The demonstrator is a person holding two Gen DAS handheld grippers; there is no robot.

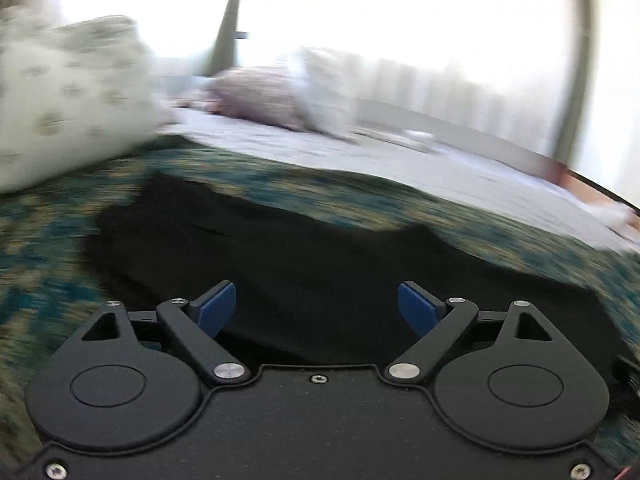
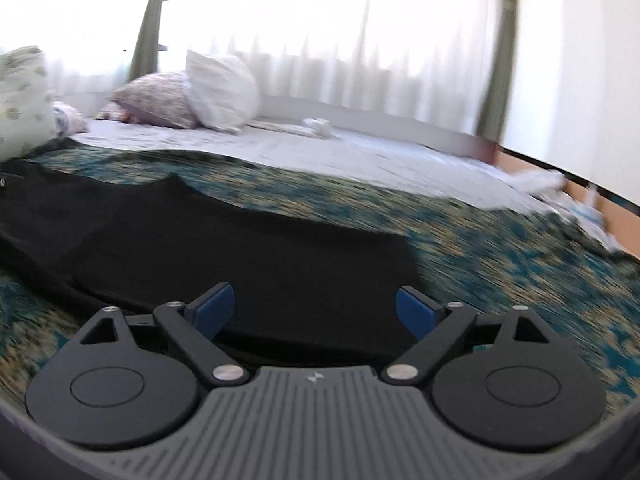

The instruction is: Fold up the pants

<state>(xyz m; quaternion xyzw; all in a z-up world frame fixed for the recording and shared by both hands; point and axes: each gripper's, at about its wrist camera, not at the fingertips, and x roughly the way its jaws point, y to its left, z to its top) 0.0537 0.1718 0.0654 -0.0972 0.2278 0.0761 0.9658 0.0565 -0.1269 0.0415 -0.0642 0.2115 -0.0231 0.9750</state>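
Black pants [image 1: 304, 256] lie flat on a teal and beige patterned bedspread [image 1: 48, 264]. My left gripper [image 1: 317, 306] is open and empty, low over the near part of the pants, its blue pads [image 1: 216, 308] wide apart. In the right wrist view the pants [image 2: 224, 248] stretch from the far left to a straight end near the middle. My right gripper [image 2: 314, 308] is open and empty just above that end, over the bedspread [image 2: 520, 280].
The bed has a pale sheet [image 2: 320, 156] beyond the bedspread. Pillows [image 2: 220, 92] lie at the far end, and a patterned white pillow [image 1: 68, 96] is at the left. Bright curtained windows [image 2: 360, 20] stand behind. Small white items [image 2: 316, 126] lie on the sheet.
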